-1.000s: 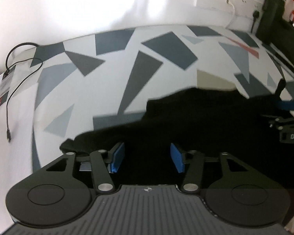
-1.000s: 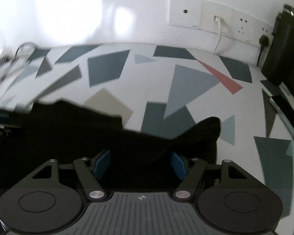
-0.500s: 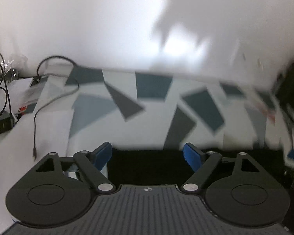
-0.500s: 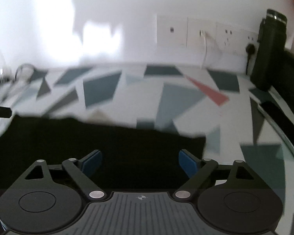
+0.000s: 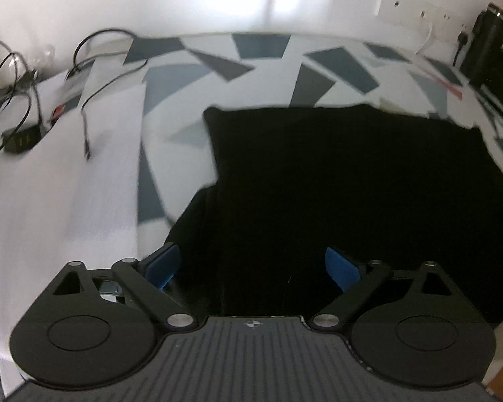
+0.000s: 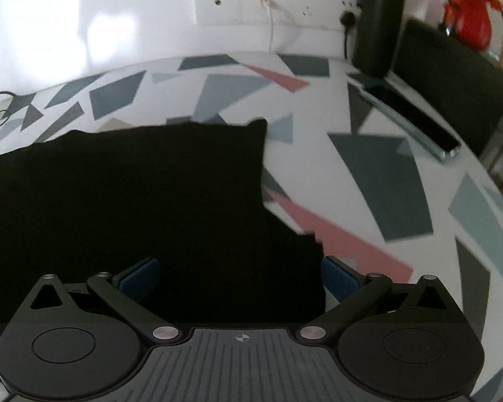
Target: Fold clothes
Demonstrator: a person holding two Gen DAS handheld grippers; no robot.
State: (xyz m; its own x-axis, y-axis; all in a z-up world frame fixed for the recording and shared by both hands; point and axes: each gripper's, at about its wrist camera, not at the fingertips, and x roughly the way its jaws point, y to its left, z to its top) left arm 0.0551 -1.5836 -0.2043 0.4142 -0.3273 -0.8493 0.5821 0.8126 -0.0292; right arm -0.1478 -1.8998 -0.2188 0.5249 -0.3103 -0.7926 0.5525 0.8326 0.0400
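- Black garment (image 5: 345, 181) lies spread on a table (image 5: 261, 67) covered in a white cloth with grey, blue and pink angular shapes; it sits at the near middle of the table, directly ahead of both grippers.
- Far edge of the garment runs fairly straight, with two squared corners, so it looks as though one fold is already made; this is a judgement, since the fabric is too dark to show layers.
- On its near left side, a narrower flap of fabric sticks out past the main rectangle, towards the left gripper (image 5: 251, 266).
- Left gripper has its blue-padded jaws spread wide apart, with nothing between them but the garment lying below.
- Right gripper (image 6: 239, 276) also has its jaws wide apart and holds nothing; the garment's near right edge lies under it.
- Around the work: loose black cables (image 5: 94, 53) lie on the table's left side, and a dark phone (image 6: 415, 120), a dark bottle (image 6: 378, 16) and wall sockets (image 6: 275, 3) are at the far right.
- Step in hand seems to be the pause between folds, with both grippers free above the near edge.
- Next move likely calls for each gripper to drop onto a near corner or the stray flap, close on the fabric, and carry it over the rectangle evenly.
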